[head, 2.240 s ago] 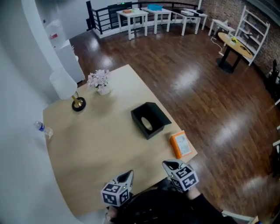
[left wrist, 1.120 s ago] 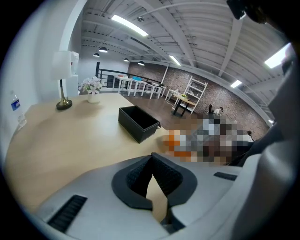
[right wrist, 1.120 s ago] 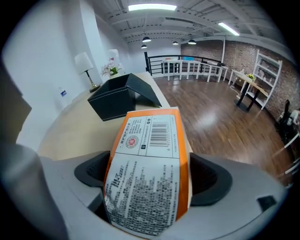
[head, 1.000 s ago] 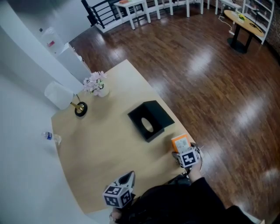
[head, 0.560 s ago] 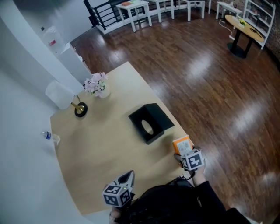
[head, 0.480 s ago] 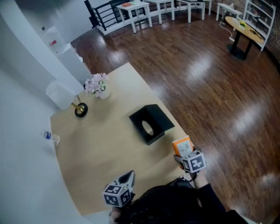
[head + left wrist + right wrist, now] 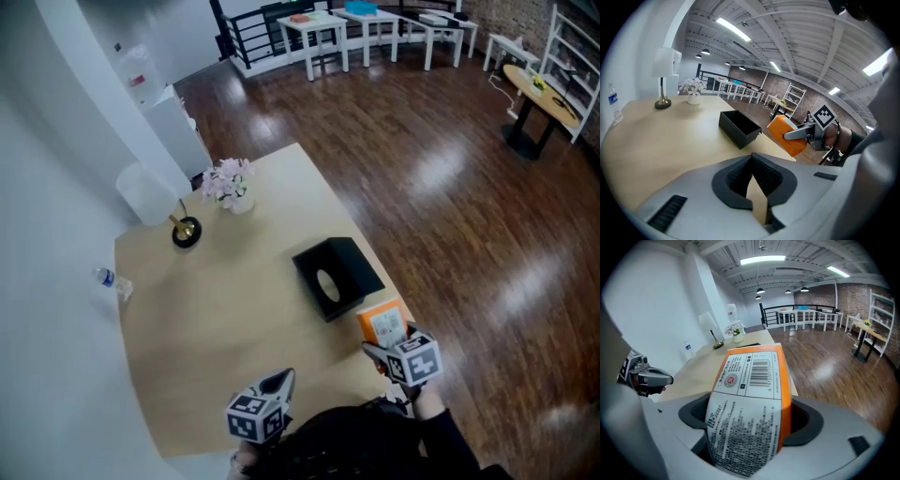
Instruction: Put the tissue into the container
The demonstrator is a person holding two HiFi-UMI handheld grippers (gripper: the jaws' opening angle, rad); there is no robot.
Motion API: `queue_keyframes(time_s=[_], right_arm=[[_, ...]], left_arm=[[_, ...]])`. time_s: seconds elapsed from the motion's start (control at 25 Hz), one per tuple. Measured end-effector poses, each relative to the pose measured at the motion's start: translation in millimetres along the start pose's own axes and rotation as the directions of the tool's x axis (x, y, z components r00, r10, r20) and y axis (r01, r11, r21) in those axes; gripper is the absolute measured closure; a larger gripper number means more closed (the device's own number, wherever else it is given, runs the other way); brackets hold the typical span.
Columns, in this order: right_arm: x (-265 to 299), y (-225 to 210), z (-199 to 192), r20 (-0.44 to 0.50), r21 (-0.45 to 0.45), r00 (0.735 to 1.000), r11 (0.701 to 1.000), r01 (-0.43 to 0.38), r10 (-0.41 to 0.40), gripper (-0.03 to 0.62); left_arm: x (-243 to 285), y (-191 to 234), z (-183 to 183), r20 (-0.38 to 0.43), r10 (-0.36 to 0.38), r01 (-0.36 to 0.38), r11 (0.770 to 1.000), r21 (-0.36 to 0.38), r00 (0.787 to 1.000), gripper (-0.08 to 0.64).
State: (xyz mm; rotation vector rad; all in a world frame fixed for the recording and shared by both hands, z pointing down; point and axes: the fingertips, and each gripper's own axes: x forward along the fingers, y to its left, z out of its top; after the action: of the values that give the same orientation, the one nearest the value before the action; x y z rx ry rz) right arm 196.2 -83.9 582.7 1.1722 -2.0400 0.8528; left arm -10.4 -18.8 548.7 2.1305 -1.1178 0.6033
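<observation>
An orange tissue pack (image 7: 382,323) with a white printed label is clamped in my right gripper (image 7: 386,339) near the table's front right edge. In the right gripper view the pack (image 7: 752,394) fills the space between the jaws and stands up from them. From the left gripper view the pack (image 7: 786,136) hangs clear of the tabletop in the right gripper (image 7: 799,133). The black open container (image 7: 319,248) sits just beyond it, towards the table's middle; it appears as a low box (image 7: 733,133) in the left gripper view. My left gripper (image 7: 279,377) is shut and empty at the front edge.
A gold-footed lamp (image 7: 186,230), a vase of pale flowers (image 7: 230,183) and a small water bottle (image 7: 111,279) stand at the far and left sides of the wooden table (image 7: 216,309). Dark wood floor drops off right of the table edge.
My right gripper went out to the tissue pack at the table's right edge and closed on it. The left gripper stayed put. The head view shifted slightly.
</observation>
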Motion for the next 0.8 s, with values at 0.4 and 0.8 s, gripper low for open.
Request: queue_keyframes(time_s=[0.4,0.8], right_arm=[[65,32,114,0.033,-0.154,0.997,0.986,-0.060,0.066,0.146],[149,32,155,-0.044,-0.154,0.997,0.986,-0.070,0.064,0.146]], left_arm=[[-2,21,-1,0.008,0.037,-0.036,0.997,-0.071,0.999,0.560],[2,43,-8,-0.021,0.083,-0.085,0.986,-0.145,0.996,0.560]])
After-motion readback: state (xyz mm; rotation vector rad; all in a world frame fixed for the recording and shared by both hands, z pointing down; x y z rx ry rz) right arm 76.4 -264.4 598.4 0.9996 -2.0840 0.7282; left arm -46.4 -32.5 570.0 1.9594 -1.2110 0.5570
